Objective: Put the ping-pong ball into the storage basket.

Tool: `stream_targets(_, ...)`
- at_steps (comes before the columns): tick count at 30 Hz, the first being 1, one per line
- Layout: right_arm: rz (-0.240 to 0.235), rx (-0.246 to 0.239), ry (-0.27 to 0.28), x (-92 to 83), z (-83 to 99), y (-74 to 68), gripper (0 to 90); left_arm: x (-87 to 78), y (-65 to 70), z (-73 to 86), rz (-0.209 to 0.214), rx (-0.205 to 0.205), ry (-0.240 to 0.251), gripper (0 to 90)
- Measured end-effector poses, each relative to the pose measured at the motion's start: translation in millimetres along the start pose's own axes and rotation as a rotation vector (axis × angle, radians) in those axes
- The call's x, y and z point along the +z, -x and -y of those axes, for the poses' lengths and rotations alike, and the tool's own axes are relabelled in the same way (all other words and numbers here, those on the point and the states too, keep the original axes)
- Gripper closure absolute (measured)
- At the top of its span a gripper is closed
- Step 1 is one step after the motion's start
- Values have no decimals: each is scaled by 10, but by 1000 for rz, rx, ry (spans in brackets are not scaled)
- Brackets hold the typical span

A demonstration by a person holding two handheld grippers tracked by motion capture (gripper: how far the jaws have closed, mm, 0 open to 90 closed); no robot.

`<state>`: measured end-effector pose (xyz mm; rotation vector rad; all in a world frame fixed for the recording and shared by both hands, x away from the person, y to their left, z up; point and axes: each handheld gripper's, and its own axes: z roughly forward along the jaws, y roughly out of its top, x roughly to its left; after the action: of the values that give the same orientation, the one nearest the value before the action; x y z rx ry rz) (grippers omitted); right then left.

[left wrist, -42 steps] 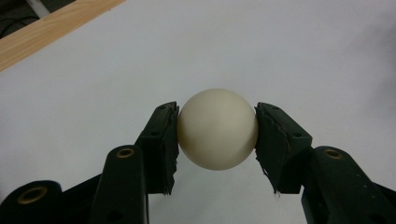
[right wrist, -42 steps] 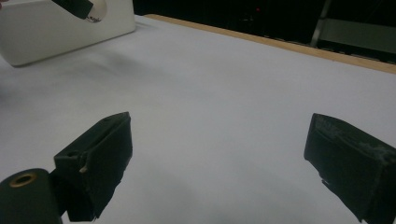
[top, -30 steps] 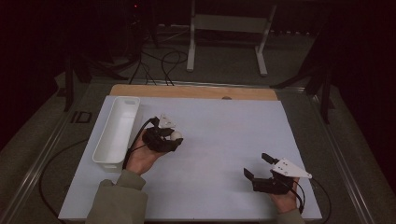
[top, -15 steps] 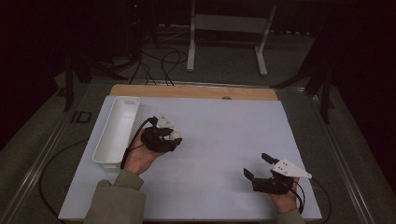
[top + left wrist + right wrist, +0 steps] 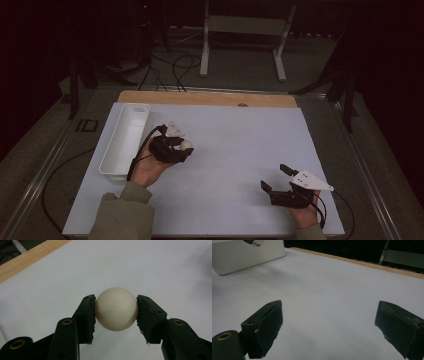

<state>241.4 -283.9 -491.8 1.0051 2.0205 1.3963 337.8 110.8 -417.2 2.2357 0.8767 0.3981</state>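
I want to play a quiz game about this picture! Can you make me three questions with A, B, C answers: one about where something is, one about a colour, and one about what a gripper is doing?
1. Where is the white tray?
A. On the left side of the table
B. In the middle
C. On the floor

2. What colour is the ball?
A. Red
B. Cream white
C. Blue

3. What is the right gripper doing?
A. Squeezing the ball
B. Holding a cup
C. Standing open with nothing in it

Answers:
1. A, the tray lies along the white mat's left edge in the high view.
2. B, the left gripper view shows it pale cream, pinched in the left gripper.
3. C, the right gripper view shows its jaws wide apart over bare mat.
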Motion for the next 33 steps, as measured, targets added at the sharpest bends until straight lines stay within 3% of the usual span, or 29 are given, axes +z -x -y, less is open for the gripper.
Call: stream_targets(33,0,1,0,-2,1,1,74,-117,-70,20,-14,3,5,514)
